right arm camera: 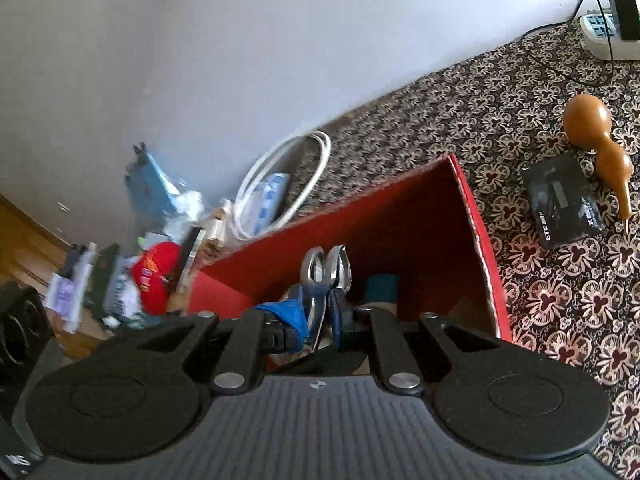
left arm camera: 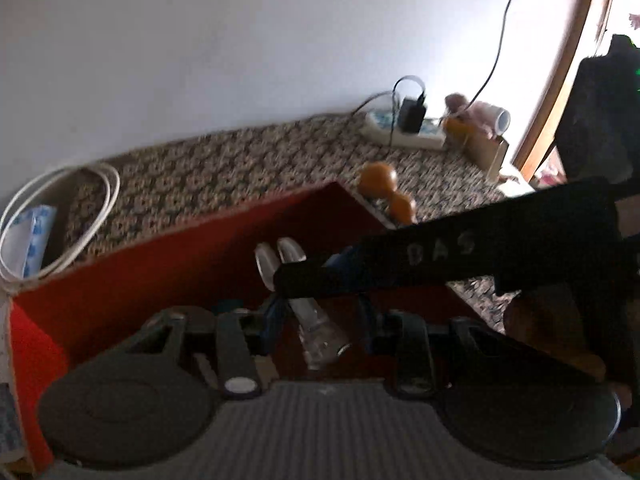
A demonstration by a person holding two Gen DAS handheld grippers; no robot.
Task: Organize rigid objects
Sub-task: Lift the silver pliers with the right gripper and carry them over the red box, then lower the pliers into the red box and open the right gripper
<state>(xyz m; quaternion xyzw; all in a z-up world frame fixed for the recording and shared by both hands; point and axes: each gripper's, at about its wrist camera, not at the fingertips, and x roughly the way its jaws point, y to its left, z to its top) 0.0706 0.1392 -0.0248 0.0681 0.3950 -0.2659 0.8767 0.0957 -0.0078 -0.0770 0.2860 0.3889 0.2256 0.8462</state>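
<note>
1. Red cardboard makes the one open box (right arm camera: 476, 216) that stands on the brown flower-patterned cloth (right arm camera: 560, 300); both grippers are above it.
2. The right gripper (right arm camera: 326, 332) is closed on one pair of metal pliers with blue handles (right arm camera: 328, 276); the steel jaws of the pliers point away, over the inside of the box.
3. The left gripper (left arm camera: 320, 320) is closed on one clear, glass-like object (left arm camera: 320, 332), also over the box; what the object is I cannot tell because of blur.
4. One dark teal object (right arm camera: 382, 288) lies in the box, beyond the pliers.
5. Right of the box lie one brown double-bulb gourd (right arm camera: 596, 140) and one black packet with white letters (right arm camera: 562, 198), touching each other.
6. One white coiled cable (right arm camera: 288, 184) lies at the far left of the box, and one white power strip (right arm camera: 604, 36) lies at the far right with one black charger (right arm camera: 624, 12) in it.
</note>
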